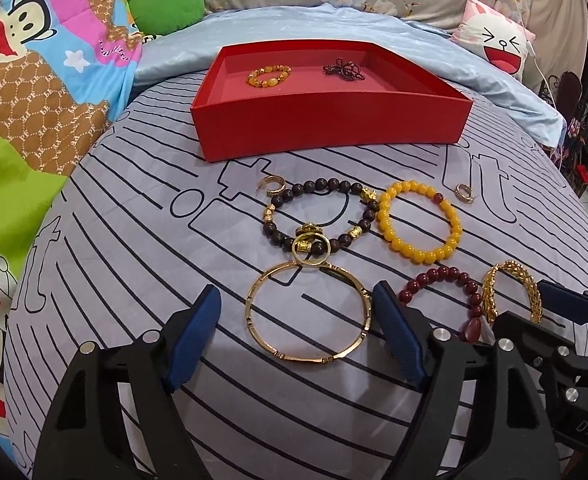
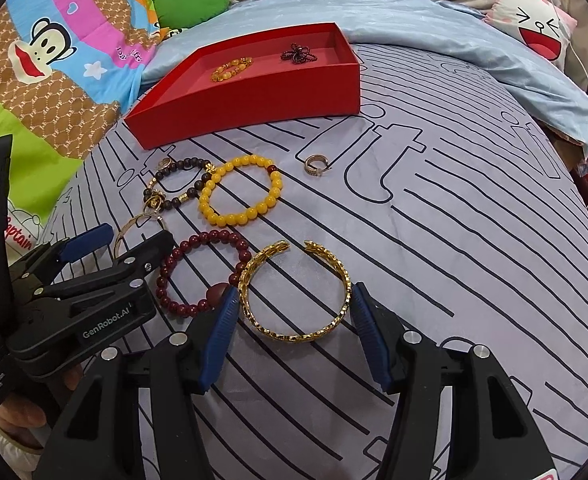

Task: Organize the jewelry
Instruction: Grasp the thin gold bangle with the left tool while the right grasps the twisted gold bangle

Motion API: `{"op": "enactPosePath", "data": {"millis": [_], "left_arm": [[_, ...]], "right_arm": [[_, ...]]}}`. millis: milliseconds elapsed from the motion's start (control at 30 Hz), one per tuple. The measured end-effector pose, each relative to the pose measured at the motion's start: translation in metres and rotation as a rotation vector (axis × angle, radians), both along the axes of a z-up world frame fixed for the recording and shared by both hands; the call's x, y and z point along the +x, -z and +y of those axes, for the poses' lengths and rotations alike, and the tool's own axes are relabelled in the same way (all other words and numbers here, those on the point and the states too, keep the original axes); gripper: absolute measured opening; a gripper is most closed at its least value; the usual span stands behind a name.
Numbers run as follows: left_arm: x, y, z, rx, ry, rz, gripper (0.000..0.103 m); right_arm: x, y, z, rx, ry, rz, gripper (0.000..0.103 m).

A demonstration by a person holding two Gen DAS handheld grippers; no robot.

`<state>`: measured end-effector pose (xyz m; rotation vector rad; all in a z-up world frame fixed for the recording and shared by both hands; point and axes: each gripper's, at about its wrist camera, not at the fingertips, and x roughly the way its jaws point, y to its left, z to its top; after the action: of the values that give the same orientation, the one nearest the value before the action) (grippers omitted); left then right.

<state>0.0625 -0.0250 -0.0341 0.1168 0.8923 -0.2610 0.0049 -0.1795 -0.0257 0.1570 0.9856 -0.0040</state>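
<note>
bedsheet (image 1: 134, 280): grey with dark stripes, carrying everything below.
red tray (image 1: 334, 128): far side of the sheet, holding an amber bead bracelet (image 1: 268, 76) and a dark beaded piece (image 1: 342, 68).
left gripper (image 1: 298, 334): fingers spread wide, flanking the thin gold bangle (image 1: 308, 316) without touching it.
right gripper (image 2: 296, 338): fingers spread, straddling the gold chain cuff (image 2: 298, 292), pads just beside its sides.
dark bead bracelet (image 1: 318, 212): near the tray, a gold ring (image 1: 311, 250) lying over it.
yellow bead bracelet (image 1: 420, 220): touching the dark one.
maroon bead bracelet (image 2: 202, 272): just left of the cuff.
hoop earrings (image 1: 273, 186), (image 1: 465, 193): apart, near the tray.
</note>
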Motion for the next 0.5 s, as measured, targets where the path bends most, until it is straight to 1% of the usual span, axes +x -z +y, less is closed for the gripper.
{"op": "enactPosePath", "data": {"millis": [100,167,200,267,367,500], "left_arm": [[0.001,0.0,-0.001,0.001,0.005,0.0,0.074],[-0.001,-0.001,-0.001,-0.004,0.011,-0.006,0.067],[-0.002,-0.001,-0.001,-0.007,0.015,-0.008,0.06],[-0.003,-0.001,-0.001,-0.011,0.017,-0.006,0.059],[-0.005,-0.003,0.002,-0.041,0.016,0.012,0.059],[-0.008,-0.008,0.01,-0.108,0.01,0.046,0.059]], "right_arm": [[0.0,0.0,0.0,-0.002,0.0,0.0,0.056],[0.0,0.0,0.0,0.0,0.0,0.001,0.055],[0.0,-0.001,0.0,0.001,0.001,0.001,0.056],[0.0,-0.001,0.0,0.002,0.003,0.0,0.055],[0.0,-0.002,0.001,0.002,0.002,-0.004,0.055],[-0.001,-0.006,0.001,0.005,0.002,-0.014,0.055]]}}
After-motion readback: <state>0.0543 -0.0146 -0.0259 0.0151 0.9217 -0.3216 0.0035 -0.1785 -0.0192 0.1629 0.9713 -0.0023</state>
